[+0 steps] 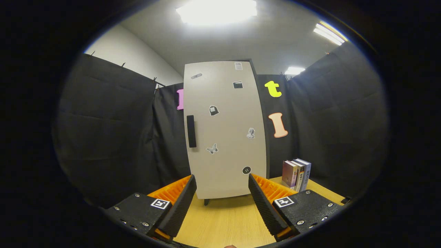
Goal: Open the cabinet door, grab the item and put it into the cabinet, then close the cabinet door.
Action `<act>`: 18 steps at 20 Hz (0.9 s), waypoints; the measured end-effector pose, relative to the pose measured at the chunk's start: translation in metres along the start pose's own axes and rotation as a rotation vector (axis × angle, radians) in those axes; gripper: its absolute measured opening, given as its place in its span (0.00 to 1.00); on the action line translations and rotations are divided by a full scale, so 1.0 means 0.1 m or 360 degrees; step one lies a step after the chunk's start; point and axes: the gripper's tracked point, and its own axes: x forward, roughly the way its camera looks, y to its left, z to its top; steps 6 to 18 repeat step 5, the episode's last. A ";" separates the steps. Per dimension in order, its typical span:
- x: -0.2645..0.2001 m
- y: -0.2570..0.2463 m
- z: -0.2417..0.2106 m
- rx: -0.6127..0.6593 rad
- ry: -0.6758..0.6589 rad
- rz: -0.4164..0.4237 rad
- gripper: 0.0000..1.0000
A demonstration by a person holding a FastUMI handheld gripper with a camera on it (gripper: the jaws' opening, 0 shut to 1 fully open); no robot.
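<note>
**Door shut, claw wide and empty**

The tall beige cabinet (225,131) stands on the pale wooden table (224,220), just beyond the gripper (222,193). Its door is closed. A black bar handle (191,131) sits on the door's left side. The two black ribbed fingers (181,203) are spread wide with nothing between them. A few upright books (297,174) stand to the right of the cabinet.

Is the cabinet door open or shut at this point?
Shut. The cabinet door covers the whole front, its black handle untouched. The gripper is open, fingers apart and empty, short of the door.
</note>
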 end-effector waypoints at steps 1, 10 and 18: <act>0.00 0.01 0.00 0.0001 0.0003 0.0002 0.94; 0.02 0.00 -0.01 0.0001 0.0004 0.0000 0.94; 0.02 0.00 -0.01 0.0001 0.0004 0.0000 0.94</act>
